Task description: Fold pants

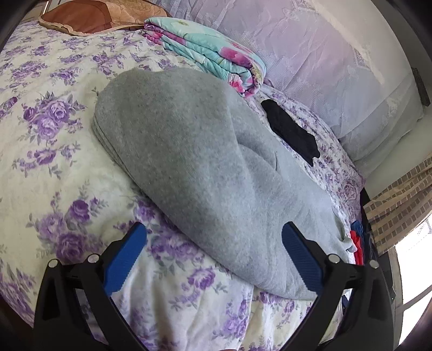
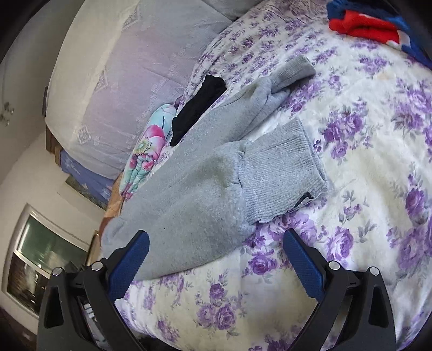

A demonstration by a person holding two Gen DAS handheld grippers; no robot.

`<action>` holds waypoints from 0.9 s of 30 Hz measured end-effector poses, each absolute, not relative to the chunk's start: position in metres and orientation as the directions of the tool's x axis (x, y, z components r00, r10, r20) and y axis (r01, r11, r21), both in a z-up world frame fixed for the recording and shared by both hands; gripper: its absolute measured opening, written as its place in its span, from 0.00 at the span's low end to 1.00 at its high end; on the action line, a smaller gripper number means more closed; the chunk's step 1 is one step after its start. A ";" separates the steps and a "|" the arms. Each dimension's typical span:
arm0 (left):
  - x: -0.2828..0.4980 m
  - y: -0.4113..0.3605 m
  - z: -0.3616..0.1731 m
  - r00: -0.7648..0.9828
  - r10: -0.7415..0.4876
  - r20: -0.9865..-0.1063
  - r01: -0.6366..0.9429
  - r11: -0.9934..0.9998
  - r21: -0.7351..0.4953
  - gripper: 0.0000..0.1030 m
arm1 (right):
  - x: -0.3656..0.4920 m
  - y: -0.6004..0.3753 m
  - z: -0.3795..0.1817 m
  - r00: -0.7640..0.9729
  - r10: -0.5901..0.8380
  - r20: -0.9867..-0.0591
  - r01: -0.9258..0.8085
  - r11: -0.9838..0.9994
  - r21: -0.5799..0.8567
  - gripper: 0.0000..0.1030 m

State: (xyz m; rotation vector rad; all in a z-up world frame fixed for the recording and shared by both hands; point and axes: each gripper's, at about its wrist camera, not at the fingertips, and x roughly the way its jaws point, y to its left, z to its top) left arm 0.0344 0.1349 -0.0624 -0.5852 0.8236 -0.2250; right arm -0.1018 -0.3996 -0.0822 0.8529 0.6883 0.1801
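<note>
Grey sweatpants lie on a bed with a purple-flowered cover. In the left wrist view their broad upper part fills the middle, and my left gripper hovers open above its near edge with nothing between the blue fingers. In the right wrist view the sweatpants show both ribbed leg cuffs, one nearer and one farther, lying apart. My right gripper is open over the near leg and the cover, its left finger above the fabric, holding nothing.
A folded floral quilt and a black garment lie beyond the pants. A brown pillow sits at the bed's far corner. Red and blue clothes lie at the bed edge. A pale lilac curtain hangs behind.
</note>
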 end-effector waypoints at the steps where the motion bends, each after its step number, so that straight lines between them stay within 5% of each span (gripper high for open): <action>1: 0.034 0.138 -0.062 0.670 -0.410 -0.619 -0.033 0.817 -0.576 0.96 | -0.098 -0.400 -0.083 0.767 0.431 -0.475 0.114 0.638 0.762 0.97; 9: 0.064 0.166 -0.063 0.671 -0.461 -0.581 -0.072 0.739 -0.670 0.95 | -0.069 -0.392 -0.085 0.742 0.507 -0.439 0.090 0.574 0.814 0.97; 11: 0.080 0.170 -0.063 0.675 -0.472 -0.567 -0.079 0.718 -0.691 0.94 | -0.063 -0.390 -0.085 0.742 0.519 -0.423 0.069 0.569 0.819 0.86; 12: 0.082 0.172 -0.062 0.681 -0.475 -0.557 -0.082 0.707 -0.703 0.83 | -0.058 -0.391 -0.085 0.744 0.520 -0.419 0.067 0.567 0.821 0.65; 13: 0.083 0.174 -0.061 0.688 -0.478 -0.547 -0.082 0.697 -0.712 0.52 | -0.056 -0.393 -0.088 0.746 0.521 -0.414 0.069 0.557 0.827 0.39; 15: 0.089 0.174 -0.057 0.687 -0.501 -0.527 -0.055 0.687 -0.725 0.30 | -0.053 -0.402 -0.098 0.750 0.545 -0.374 0.075 0.492 0.867 0.24; 18: 0.085 0.167 -0.040 0.703 -0.489 -0.516 0.001 0.727 -0.687 0.21 | -0.050 -0.411 -0.100 0.749 0.563 -0.348 0.059 0.467 0.882 0.20; 27: 0.065 0.150 0.045 0.773 -0.512 -0.375 0.156 0.726 -0.670 0.18 | -0.058 -0.448 -0.017 0.809 0.562 -0.171 -0.142 0.469 0.872 0.16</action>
